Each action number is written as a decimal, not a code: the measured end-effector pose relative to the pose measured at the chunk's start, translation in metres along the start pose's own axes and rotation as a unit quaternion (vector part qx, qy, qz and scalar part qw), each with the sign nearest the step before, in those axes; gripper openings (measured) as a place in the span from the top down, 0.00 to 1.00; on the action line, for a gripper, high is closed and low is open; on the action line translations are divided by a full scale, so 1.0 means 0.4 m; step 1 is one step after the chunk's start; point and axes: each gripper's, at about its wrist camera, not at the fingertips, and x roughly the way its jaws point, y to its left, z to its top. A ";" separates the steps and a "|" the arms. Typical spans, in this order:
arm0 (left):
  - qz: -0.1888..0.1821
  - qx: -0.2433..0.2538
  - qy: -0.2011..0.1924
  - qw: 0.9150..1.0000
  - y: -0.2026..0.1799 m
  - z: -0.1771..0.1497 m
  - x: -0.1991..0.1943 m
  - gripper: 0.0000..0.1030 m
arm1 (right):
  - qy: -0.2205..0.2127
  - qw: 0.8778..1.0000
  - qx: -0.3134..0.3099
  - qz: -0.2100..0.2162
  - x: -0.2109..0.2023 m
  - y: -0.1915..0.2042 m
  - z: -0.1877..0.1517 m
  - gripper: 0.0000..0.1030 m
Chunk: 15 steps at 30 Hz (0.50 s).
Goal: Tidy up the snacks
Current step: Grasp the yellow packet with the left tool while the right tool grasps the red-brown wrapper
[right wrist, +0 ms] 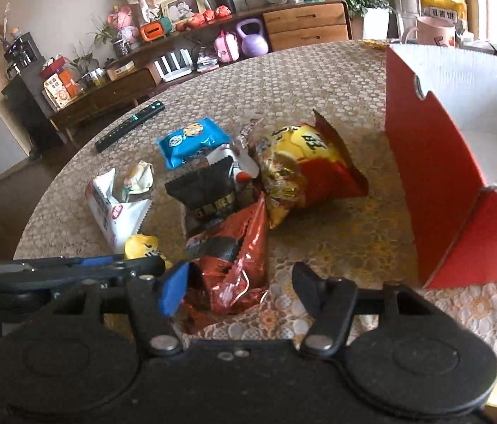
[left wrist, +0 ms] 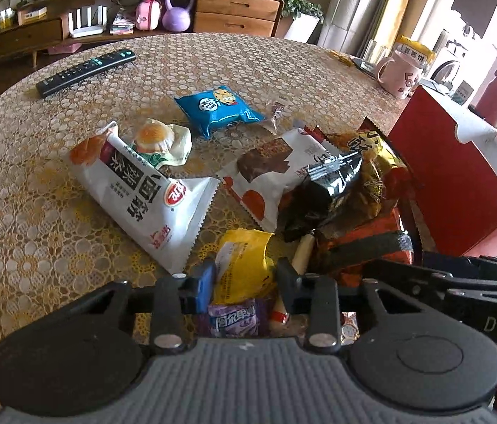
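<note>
We see a round table [left wrist: 283, 67] under a lace-patterned cover, bearing a black remote [left wrist: 86, 72], a blue packet [left wrist: 218, 110], a long white packet [left wrist: 142, 190], a heap of snack bags [left wrist: 336, 190], a red box [right wrist: 432, 183] and a pink mug [left wrist: 402, 74].

The right gripper [right wrist: 239, 291] hangs low over the counter [right wrist: 319, 81], fingers [right wrist: 174, 288] spread around the near end of a crinkled red foil bag [right wrist: 234, 265]. Past it lie a black packet [right wrist: 206, 190], a yellow-and-red bag [right wrist: 301, 169] and a blue packet [right wrist: 192, 141]. A red box [right wrist: 432, 162] stands open to the right. The left gripper [right wrist: 72, 275] reaches in beside a yellow packet [right wrist: 142, 245].
</note>
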 end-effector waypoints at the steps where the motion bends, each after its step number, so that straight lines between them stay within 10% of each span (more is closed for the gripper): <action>1: 0.003 -0.001 0.001 1.000 0.004 0.003 0.000 0.64 | 0.002 1.000 0.004 0.002 0.002 0.002 0.001 0.39; 15: 0.022 0.016 -0.009 1.000 -0.007 0.011 0.002 0.73 | 0.003 1.000 0.022 -0.007 0.006 0.010 -0.005 0.54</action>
